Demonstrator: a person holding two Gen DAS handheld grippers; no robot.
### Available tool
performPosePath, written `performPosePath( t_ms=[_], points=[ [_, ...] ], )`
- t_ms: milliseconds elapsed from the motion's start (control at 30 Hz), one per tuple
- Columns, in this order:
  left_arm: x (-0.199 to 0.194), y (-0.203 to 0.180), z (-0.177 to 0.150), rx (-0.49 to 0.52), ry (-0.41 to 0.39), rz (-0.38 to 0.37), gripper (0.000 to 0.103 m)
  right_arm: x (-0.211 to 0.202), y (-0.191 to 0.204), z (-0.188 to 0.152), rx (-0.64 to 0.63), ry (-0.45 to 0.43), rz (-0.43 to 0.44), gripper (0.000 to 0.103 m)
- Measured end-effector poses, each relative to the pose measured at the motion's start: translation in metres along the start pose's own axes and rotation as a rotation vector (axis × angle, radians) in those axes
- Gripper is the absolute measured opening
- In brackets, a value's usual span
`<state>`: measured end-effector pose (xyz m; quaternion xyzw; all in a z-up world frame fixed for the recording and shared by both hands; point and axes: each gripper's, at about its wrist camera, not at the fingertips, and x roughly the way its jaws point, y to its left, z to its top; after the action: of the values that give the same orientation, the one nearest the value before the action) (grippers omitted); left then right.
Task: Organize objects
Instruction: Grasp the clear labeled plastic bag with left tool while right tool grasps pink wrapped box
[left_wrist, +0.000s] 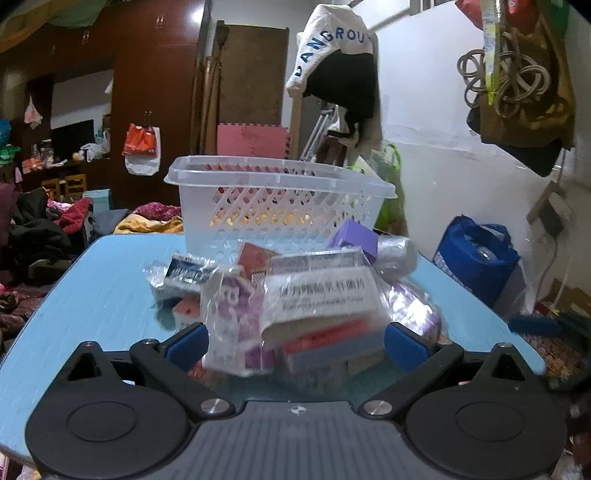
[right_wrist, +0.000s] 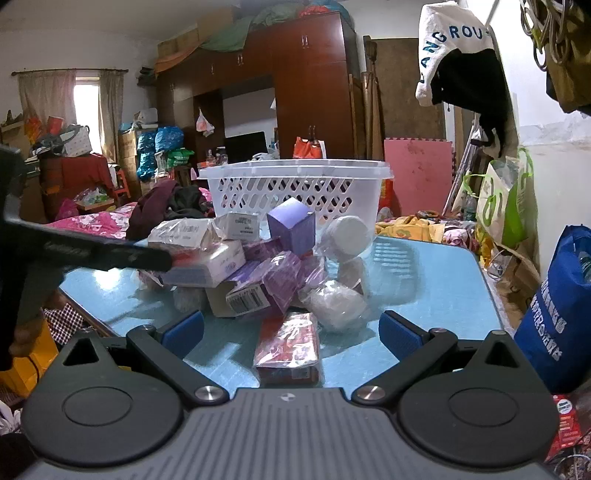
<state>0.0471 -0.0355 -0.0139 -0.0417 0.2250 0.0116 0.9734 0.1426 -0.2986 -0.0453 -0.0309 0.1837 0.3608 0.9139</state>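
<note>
Both jaws were spread wide: the left gripper (left_wrist: 295, 341) around wrapped boxes (left_wrist: 317, 295), the right gripper (right_wrist: 291, 334) around a red box (right_wrist: 288, 347). The basket (right_wrist: 295, 184) stood behind the pile on the table (right_wrist: 424, 280).

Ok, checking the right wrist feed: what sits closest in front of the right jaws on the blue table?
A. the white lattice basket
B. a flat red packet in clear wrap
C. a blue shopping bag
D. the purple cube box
B: the red packet lies flat on the blue table just ahead of the open right gripper, while the purple box and the white basket stand farther back.
</note>
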Motion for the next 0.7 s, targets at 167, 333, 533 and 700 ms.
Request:
performPosePath(
  t_ms=[167, 333, 533, 700],
  points=[
    [0.010, -0.010, 0.004, 0.015, -0.018, 0.053, 0.102, 0.007, 0.006, -0.005, -0.028, 0.010, -0.015, 0.103],
    [0.016, -0.012, 0.006, 0.018, -0.021, 0.077, 0.102, 0.015, 0.014, -0.011, -0.055, 0.040, -0.031, 0.091],
    [0.014, -0.015, 0.007, 0.036, -0.047, 0.106, 0.087, 0.024, 0.017, -0.017, -0.077, 0.091, -0.043, 0.061],
    [0.012, -0.006, 0.008, 0.027, -0.061, 0.112, 0.063, 0.023, 0.016, -0.018, -0.078, 0.103, -0.045, 0.050]
  ],
)
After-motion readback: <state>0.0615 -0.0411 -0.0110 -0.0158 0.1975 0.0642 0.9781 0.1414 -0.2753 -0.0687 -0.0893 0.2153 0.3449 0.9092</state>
